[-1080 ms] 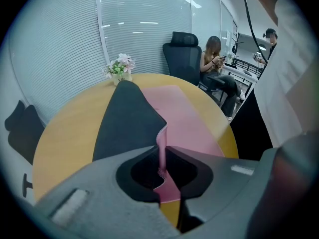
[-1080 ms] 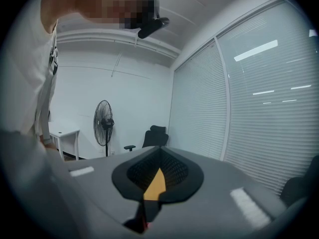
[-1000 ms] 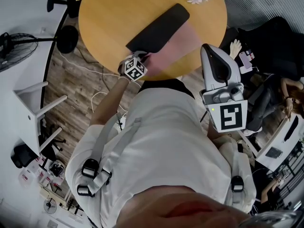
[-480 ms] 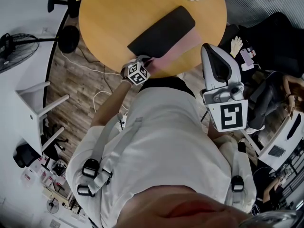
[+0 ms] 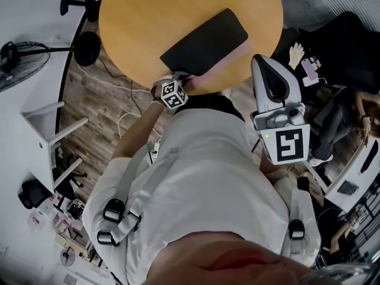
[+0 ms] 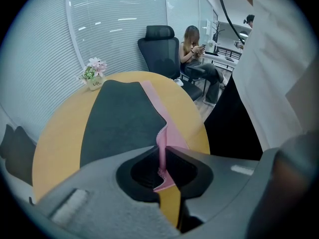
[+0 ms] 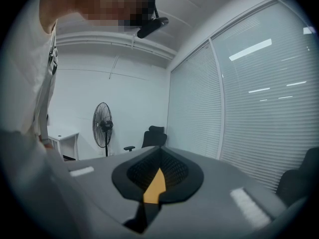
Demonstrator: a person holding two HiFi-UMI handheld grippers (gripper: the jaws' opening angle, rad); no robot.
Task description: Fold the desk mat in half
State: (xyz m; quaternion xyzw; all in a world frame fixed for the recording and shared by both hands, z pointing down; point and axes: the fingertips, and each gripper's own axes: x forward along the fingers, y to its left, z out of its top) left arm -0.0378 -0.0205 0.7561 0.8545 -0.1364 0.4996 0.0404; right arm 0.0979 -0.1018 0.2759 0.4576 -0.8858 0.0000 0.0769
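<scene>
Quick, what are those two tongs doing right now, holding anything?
Left tongs: closed on the desk mat's pink edge.
Right tongs: closed, holding nothing.

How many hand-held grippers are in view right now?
2. The left hand-held gripper is at the table's near edge, clamped on the desk mat; the right hand-held gripper is held off the table's right side.

The head camera looked steeply down over the person's torso from well above both grippers, with the left gripper (image 5: 181, 79) at the near edge of the round table (image 5: 136, 22) and the right gripper (image 5: 267, 79) beside it. The left gripper camera sat close behind its jaws and faced down across the table and the desk mat (image 6: 119, 118), both of which the head view shared. The right gripper camera faced nearly level, away from the table, toward window blinds (image 7: 259, 93) and a fan (image 7: 102, 123).
</scene>
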